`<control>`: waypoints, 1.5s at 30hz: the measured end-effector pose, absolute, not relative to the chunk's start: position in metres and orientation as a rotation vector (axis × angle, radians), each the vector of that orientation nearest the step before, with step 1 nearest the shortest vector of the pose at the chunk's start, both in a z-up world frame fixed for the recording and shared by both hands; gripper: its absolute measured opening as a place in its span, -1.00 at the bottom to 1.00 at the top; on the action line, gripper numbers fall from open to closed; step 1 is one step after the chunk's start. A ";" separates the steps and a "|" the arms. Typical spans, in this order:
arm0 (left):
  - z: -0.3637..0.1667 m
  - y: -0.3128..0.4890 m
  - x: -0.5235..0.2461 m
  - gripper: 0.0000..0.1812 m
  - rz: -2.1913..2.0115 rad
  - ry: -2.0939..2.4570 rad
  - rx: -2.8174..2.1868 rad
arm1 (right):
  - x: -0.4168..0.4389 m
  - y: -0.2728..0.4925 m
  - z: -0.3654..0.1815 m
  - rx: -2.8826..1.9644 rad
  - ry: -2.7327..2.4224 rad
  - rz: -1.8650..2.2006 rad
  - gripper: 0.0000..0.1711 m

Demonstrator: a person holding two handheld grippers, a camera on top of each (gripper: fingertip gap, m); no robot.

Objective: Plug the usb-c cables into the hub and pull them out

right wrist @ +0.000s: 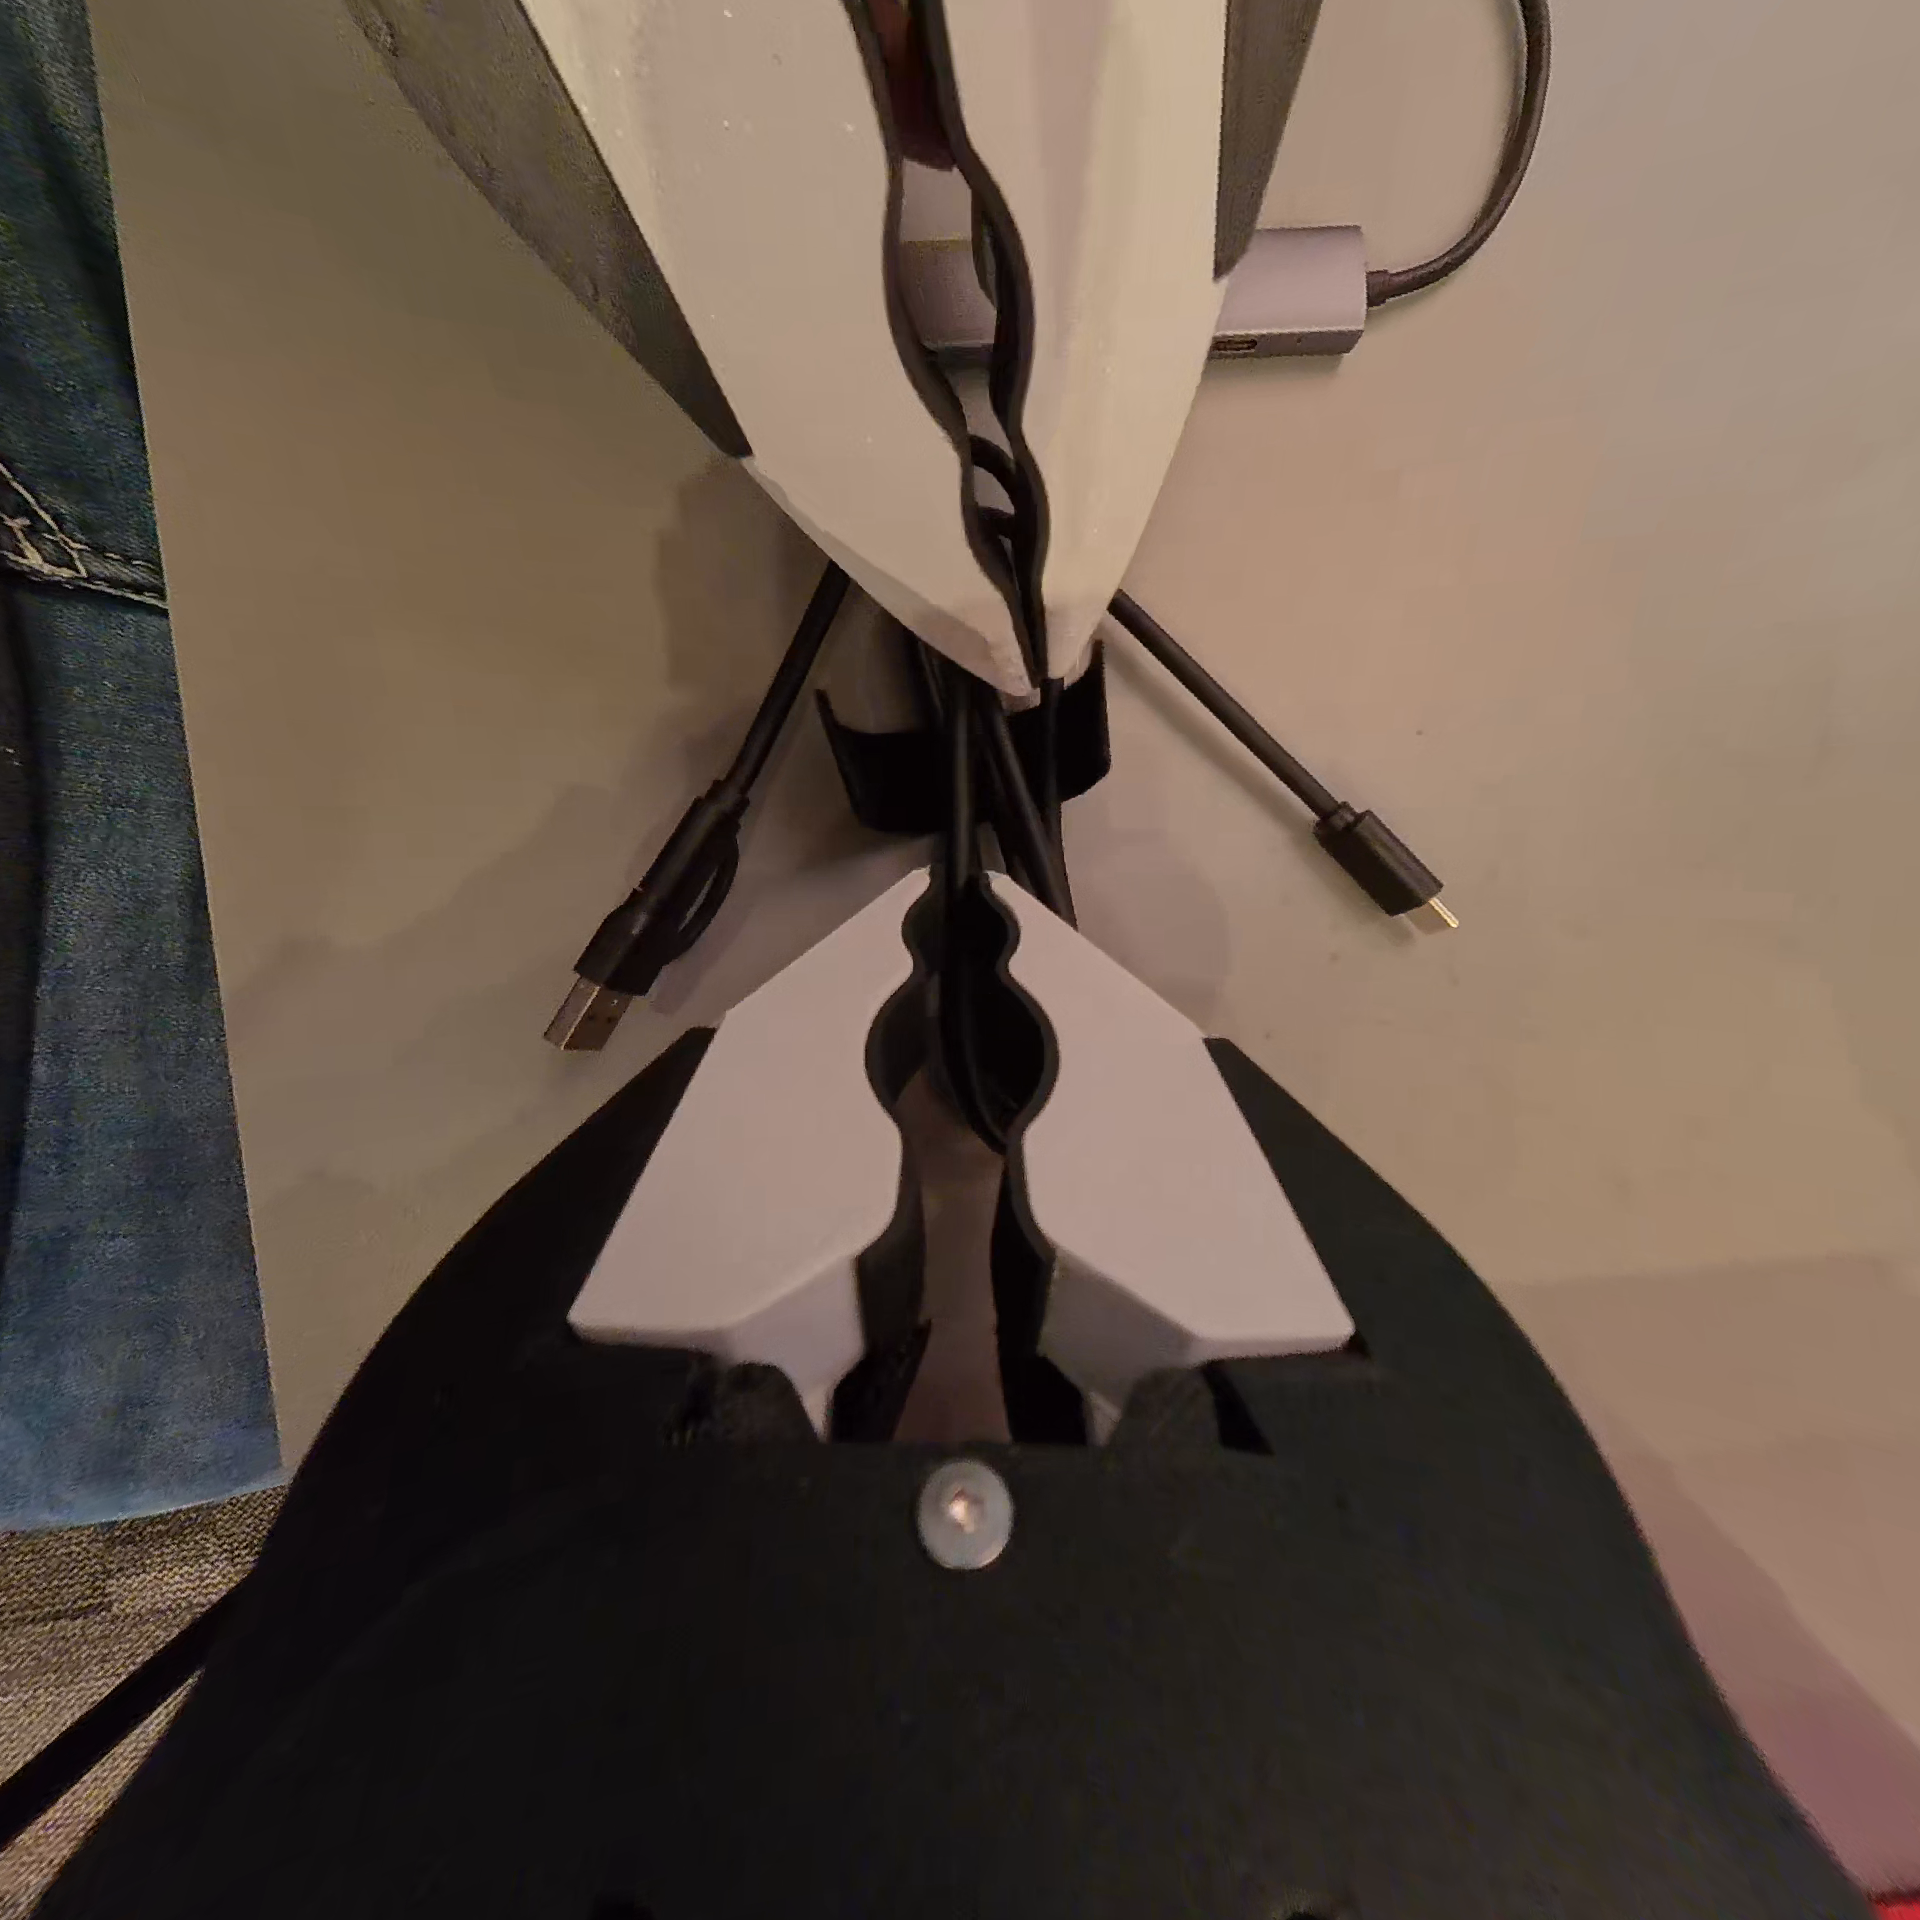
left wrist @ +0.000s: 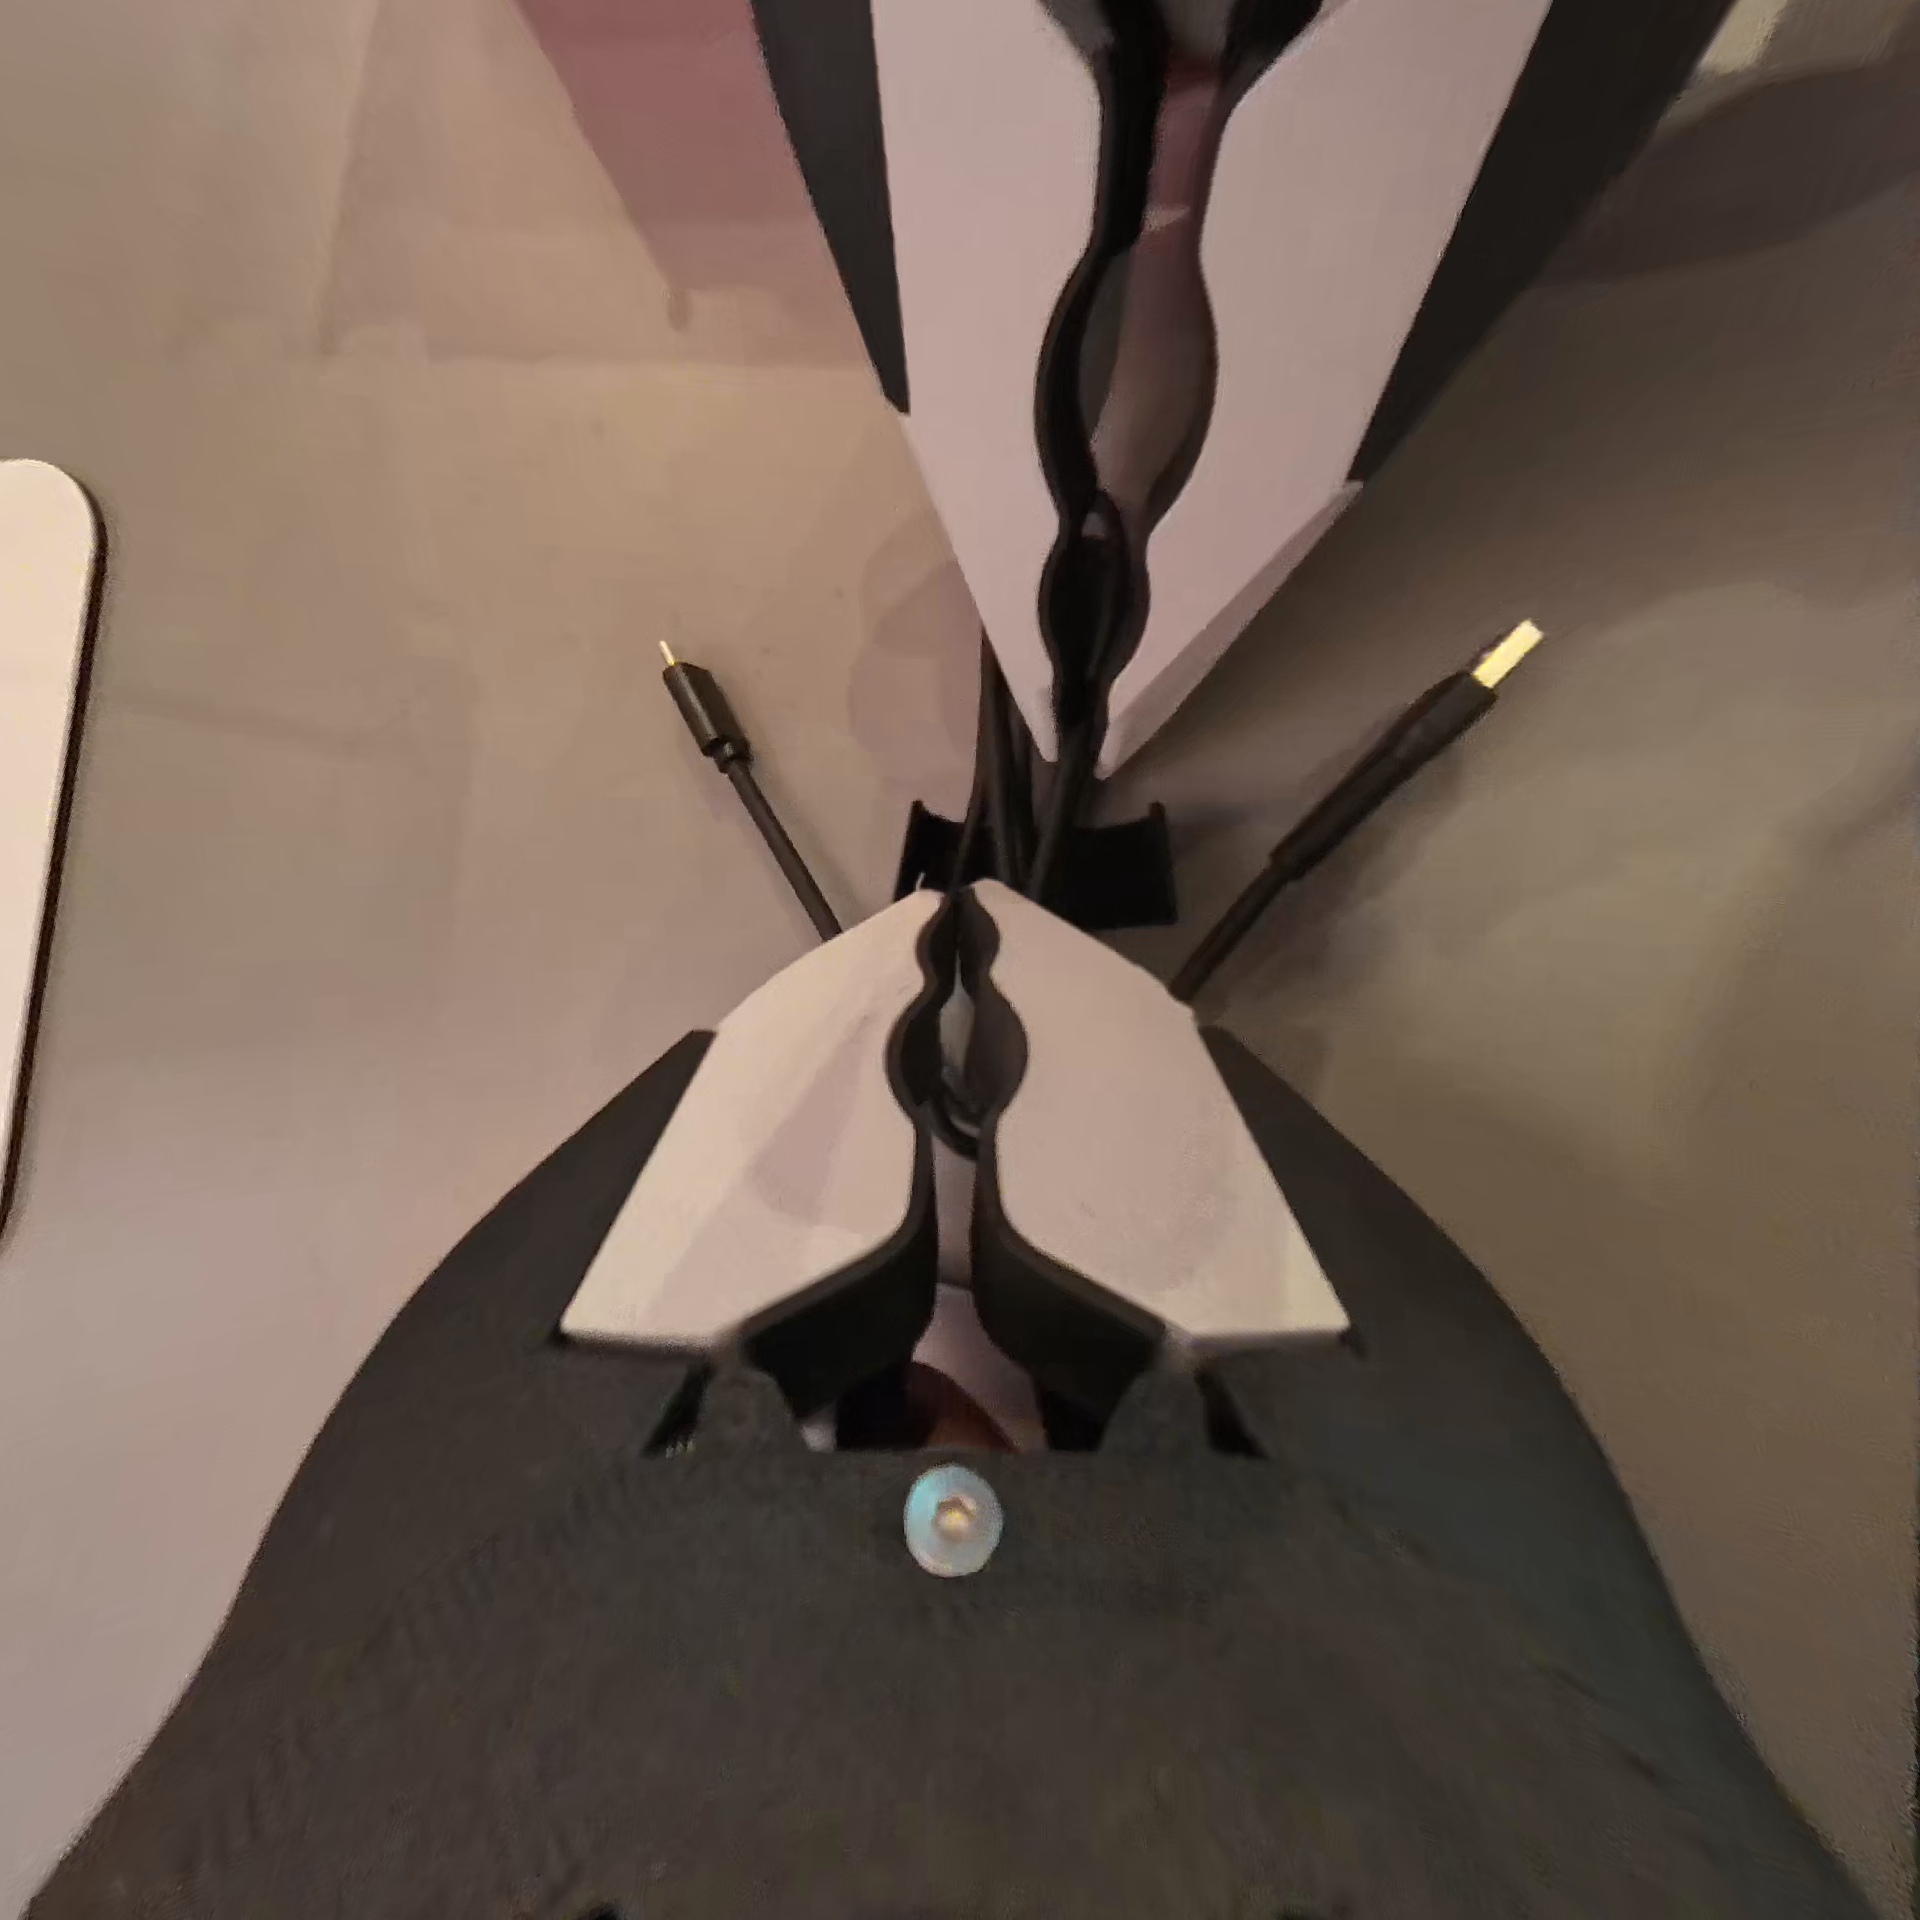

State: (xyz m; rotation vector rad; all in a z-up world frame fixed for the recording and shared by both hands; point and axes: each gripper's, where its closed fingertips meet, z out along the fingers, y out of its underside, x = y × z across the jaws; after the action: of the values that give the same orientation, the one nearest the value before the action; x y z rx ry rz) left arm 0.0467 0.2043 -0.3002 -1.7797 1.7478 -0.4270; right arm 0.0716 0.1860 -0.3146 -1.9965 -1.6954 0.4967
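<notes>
Several black cables run through a black cable clip (left wrist: 1127, 868) on the beige table; the clip also shows in the right wrist view (right wrist: 883, 774). My left gripper (left wrist: 956, 896) is shut on a thin black cable (left wrist: 961, 1101) just in front of the clip. My right gripper (right wrist: 961, 883) is shut on a black cable (right wrist: 971, 997) from the opposite side, so the two tips almost meet over the clip. A loose USB-C plug (left wrist: 696, 707) (right wrist: 1377, 862) and a USB-A plug (left wrist: 1501, 660) (right wrist: 597, 1003) lie free on either side. The grey hub (right wrist: 1299, 301) lies behind the left gripper (right wrist: 1029, 665).
A white rounded board (left wrist: 42, 727) lies at the left edge of the left wrist view. Blue denim cloth (right wrist: 94, 831) hangs beside the table edge in the right wrist view. The hub's own cable (right wrist: 1496, 218) curves away behind it. Only a small space, under 4 cm, lies between the two pairs of fingers. The left tips stand about 9 cm off the grey hub (right wrist: 1299, 301).
</notes>
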 end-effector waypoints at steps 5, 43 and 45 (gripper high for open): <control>-0.305 0.202 0.049 -1.00 -0.459 1.750 -1.789 | 0.072 0.186 -0.315 -2.002 -1.692 0.491 -0.99; -0.313 0.197 0.049 -1.00 -0.554 1.640 -1.785 | 0.046 0.191 -0.306 -1.841 -1.527 0.706 -0.78; -0.312 0.197 0.049 -1.00 -0.547 1.636 -1.780 | 0.046 0.190 -0.306 -1.837 -1.531 0.698 -0.79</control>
State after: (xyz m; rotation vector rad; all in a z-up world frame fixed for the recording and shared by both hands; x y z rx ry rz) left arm 0.0492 0.1970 -0.3123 -1.7804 1.6357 -0.5474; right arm 0.0459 0.1903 -0.3061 -1.8369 -1.5311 0.6983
